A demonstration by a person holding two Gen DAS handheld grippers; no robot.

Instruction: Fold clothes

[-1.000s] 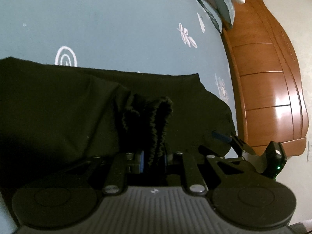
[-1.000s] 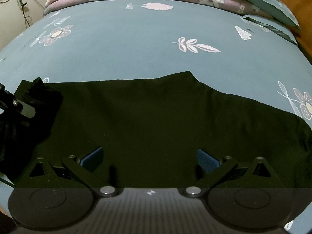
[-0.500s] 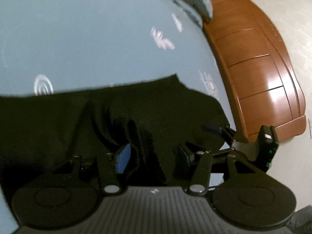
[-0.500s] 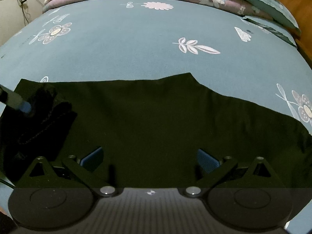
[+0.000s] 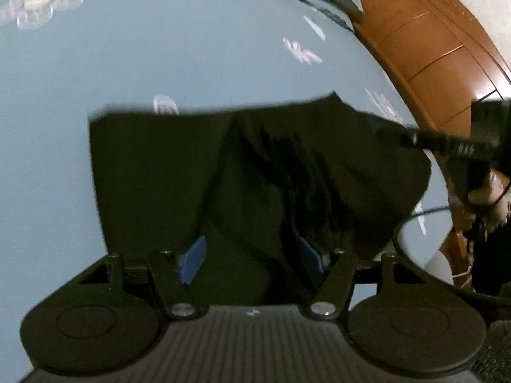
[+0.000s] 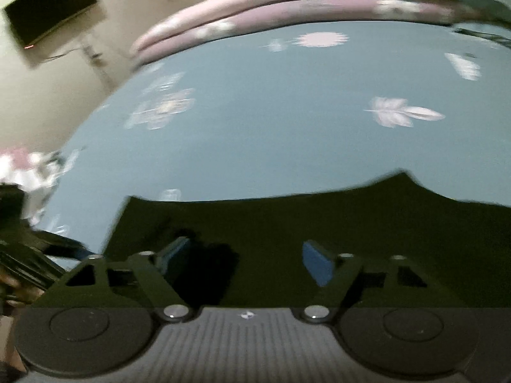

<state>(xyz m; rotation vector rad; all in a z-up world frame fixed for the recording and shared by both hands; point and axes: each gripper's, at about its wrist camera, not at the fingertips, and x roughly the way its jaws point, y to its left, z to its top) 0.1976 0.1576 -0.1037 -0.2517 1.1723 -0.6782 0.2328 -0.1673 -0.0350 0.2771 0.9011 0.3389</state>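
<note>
A black garment point(image 5: 153, 172) lies spread on the blue flowered bed sheet point(image 5: 159, 57), with a rumpled fold point(image 5: 293, 172) near its middle. My left gripper point(image 5: 252, 258) hovers over that fold. Its jaws are opening and its blue pads point(image 5: 193, 263) press on nothing. In the right wrist view the garment point(image 6: 367, 223) fills the lower half. My right gripper point(image 6: 246, 260) hangs above it with its jaws closing; only flat cloth lies beneath them, none of it pinched. The right gripper point(image 5: 447, 143) and the hand point(image 5: 485, 198) holding it show at the left wrist view's right edge.
A wooden headboard point(image 5: 431, 48) runs along the bed's right side. Folded pink and purple quilts point(image 6: 287, 9) are stacked at the far end. A dark screen point(image 6: 51, 3) hangs on the wall. A black cable point(image 5: 412, 220) loops beside the garment's right edge.
My left gripper let go of the bunched cloth it pinched, opened and drew back; the fold now lies slack. My right gripper rose and tilted up, its jaws narrower than before.
</note>
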